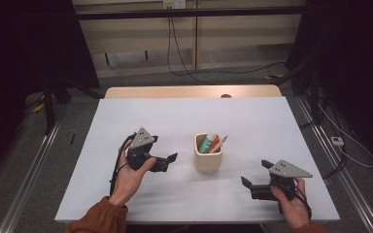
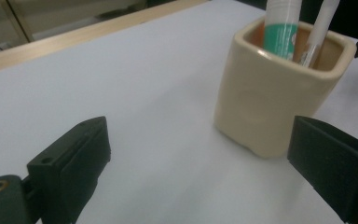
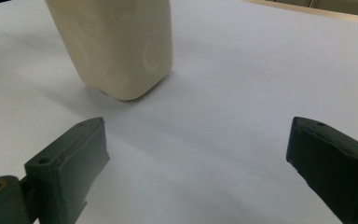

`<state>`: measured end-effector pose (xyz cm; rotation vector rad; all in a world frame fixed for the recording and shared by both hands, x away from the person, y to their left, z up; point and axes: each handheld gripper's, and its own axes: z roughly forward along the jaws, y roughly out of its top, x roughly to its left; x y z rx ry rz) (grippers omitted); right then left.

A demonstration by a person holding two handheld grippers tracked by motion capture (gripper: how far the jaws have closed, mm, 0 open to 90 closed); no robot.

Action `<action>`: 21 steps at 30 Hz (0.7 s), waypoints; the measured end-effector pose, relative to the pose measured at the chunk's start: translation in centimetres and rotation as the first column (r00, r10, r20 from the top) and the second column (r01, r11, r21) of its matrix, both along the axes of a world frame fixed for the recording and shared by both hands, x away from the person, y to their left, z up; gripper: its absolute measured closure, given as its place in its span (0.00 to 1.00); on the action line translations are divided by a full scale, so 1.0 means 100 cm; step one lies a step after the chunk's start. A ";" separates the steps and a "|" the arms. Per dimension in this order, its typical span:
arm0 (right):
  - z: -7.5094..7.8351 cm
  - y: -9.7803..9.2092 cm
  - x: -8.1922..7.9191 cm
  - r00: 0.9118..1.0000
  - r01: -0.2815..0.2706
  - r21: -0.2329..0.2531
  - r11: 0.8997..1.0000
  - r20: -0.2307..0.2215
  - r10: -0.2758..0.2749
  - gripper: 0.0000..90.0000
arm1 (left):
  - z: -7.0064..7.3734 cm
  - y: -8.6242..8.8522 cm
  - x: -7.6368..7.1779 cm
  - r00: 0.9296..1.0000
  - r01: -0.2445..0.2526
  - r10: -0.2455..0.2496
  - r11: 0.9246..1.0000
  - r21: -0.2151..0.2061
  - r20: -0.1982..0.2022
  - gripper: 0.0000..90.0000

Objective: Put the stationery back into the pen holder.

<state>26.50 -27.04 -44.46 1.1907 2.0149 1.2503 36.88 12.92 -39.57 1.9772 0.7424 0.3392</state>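
Observation:
A cream square cup point(image 1: 209, 154) stands near the middle of the white table point(image 1: 175, 116). It holds a green-and-white tube point(image 1: 207, 142), a red pen point(image 1: 215, 143) and a white pen point(image 1: 221, 142). My left gripper point(image 1: 164, 148) is just left of the cup, open, with nothing between its jaws. In the left gripper view the cup point(image 2: 270, 102) stands ahead at the right, with the tube point(image 2: 282, 28) and white pen point(image 2: 319, 28) sticking out. My right gripper point(image 1: 256, 173) is open and empty to the right of the cup, nearer the front. The right gripper view has the cup point(image 3: 116, 46) ahead at the left.
A strip of bare wood point(image 1: 189, 91) runs along the table's far edge. Beyond it are the floor, black cables point(image 1: 184, 68) and a pale cabinet wall. Dark stands flank the table on both sides.

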 end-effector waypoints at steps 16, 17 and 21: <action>0.000 0.000 0.000 1.000 0.000 -0.002 1.000 0.000 0.000 0.05 | -0.009 0.035 -0.021 0.999 -0.043 0.044 0.999 0.010 -0.016 0.06; 0.000 0.000 0.000 1.000 -0.001 -0.002 1.000 0.001 0.001 0.05 | -0.011 0.037 -0.022 0.999 -0.044 0.044 0.999 0.013 -0.016 0.06; 0.000 0.000 0.000 1.000 0.001 0.000 1.000 -0.001 -0.001 0.05 | -0.014 0.045 -0.027 0.998 -0.061 0.061 0.998 0.020 -0.007 0.06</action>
